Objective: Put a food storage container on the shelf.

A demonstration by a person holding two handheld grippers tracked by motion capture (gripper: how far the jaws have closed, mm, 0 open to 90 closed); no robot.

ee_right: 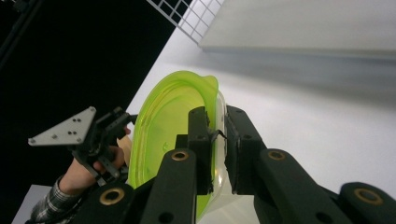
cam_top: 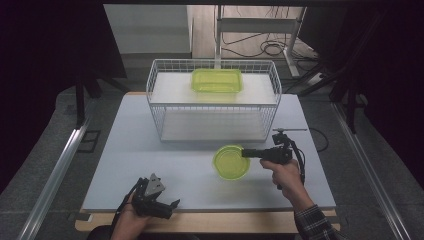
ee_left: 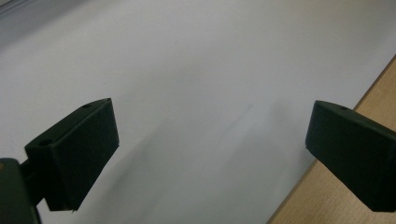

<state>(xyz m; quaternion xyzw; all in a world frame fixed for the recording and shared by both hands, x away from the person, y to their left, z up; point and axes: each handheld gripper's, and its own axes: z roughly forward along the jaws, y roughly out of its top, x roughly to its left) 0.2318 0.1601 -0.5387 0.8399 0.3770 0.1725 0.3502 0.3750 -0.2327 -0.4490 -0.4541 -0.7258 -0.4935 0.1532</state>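
A round translucent green bowl (cam_top: 231, 162) sits in front of the wire basket, right of the table's middle. My right gripper (cam_top: 245, 153) reaches it from the right and is shut on its rim. In the right gripper view the two black jaws (ee_right: 217, 126) pinch the bowl's thin wall (ee_right: 168, 121), one inside and one outside. I cannot tell whether the bowl touches the table. My left gripper (cam_top: 161, 199) stays at the front edge on the left, open, with bare white tabletop between its jaws (ee_left: 212, 123).
A white wire basket (cam_top: 215, 107) stands at the back of the white tabletop (cam_top: 150, 155) and holds a rectangular green container (cam_top: 217, 80) on a white shelf. The wooden table edge (ee_left: 327, 200) runs close to the left gripper. Dark curtains surround the table.
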